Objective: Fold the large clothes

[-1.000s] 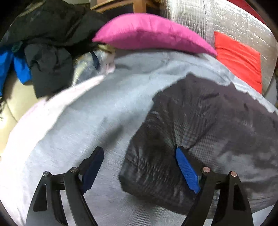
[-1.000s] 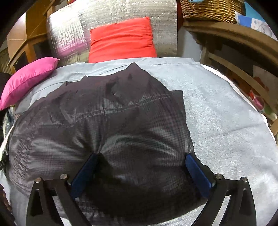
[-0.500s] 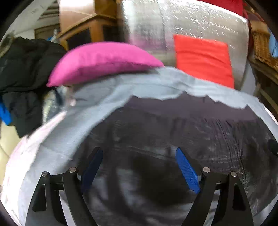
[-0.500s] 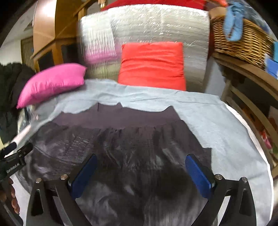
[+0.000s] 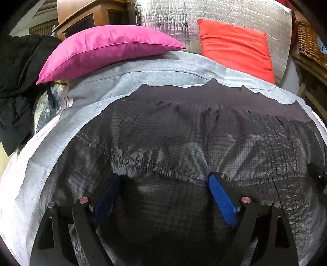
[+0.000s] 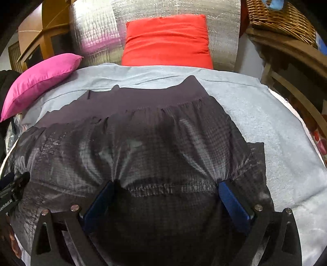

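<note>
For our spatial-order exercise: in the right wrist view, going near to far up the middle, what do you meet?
Right gripper → dark garment → grey sheet → red cushion → silver foil panel.

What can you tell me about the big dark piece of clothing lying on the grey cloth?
The dark garment looks like thin, slightly shiny fabric with a fine grid pattern. A smooth, plain band runs along its far edge, with gathers just below, and a stitched seam crosses nearer the cameras. It lies spread out, somewhat wrinkled, on the grey cloth. Both grippers' blue fingers sit over its near part, spread wide; contact is unclear.
</note>
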`<action>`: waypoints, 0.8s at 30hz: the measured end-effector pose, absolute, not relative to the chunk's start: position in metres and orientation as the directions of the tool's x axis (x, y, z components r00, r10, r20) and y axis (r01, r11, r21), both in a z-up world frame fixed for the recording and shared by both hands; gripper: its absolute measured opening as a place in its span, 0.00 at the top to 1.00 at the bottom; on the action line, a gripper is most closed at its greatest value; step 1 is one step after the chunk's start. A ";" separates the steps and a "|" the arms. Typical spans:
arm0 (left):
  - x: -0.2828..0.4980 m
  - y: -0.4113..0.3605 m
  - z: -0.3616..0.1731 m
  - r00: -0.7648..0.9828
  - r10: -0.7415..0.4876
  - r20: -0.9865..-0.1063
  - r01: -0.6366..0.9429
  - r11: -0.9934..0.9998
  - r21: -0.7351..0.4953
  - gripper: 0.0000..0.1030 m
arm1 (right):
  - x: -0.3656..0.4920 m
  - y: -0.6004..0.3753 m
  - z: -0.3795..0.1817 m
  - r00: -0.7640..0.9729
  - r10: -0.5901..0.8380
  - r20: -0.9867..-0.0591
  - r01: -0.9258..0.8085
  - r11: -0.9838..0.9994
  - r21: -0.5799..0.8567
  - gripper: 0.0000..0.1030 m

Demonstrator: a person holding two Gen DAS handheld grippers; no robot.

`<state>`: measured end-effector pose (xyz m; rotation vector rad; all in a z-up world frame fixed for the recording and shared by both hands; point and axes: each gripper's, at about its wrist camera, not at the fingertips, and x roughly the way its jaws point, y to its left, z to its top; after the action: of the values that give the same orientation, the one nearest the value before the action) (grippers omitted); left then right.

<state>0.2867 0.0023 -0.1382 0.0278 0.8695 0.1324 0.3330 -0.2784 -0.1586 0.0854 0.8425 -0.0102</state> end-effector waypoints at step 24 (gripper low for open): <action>0.269 0.078 -0.109 0.604 0.064 -0.794 -0.127 0.992 -0.017 0.12 | 0.290 -0.312 -0.132 0.675 0.124 -0.727 0.050 0.976 0.213 0.00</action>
<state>0.2686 0.0781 -0.1090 -0.0737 0.9153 0.1106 0.2895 -0.3116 -0.1325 0.2229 0.8300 0.0422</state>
